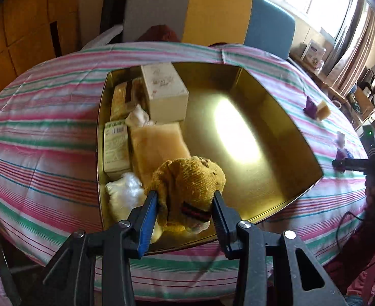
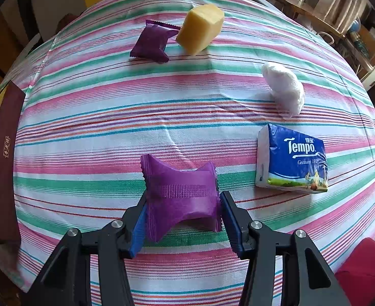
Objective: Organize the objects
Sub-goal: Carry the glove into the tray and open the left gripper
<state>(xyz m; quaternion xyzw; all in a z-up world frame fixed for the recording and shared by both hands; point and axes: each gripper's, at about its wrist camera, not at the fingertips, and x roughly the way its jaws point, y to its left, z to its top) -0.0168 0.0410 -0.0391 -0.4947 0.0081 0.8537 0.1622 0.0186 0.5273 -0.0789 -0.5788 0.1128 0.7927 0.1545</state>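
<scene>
the left claw (image 1: 184, 199) is pinching a yellow knitted sock (image 1: 190, 181) with a dark red band, and holds it above the near part of the golden tin box (image 1: 276, 137). inside the box, at its left side, there are a white carton (image 1: 165, 90), a small green and white box (image 1: 116, 148), a beige sponge (image 1: 156, 145) and a white plastic wad (image 1: 125, 191). the right claw (image 2: 182, 204) is pinching a purple snack packet (image 2: 179, 193) just over the striped worktop (image 2: 85, 127). further away on the cloth lie a second purple packet (image 2: 153, 40), touching a yellow block (image 2: 200, 28), then a white wrapped bundle (image 2: 284, 90) and a tempo tissue pack (image 2: 293, 160)
</scene>
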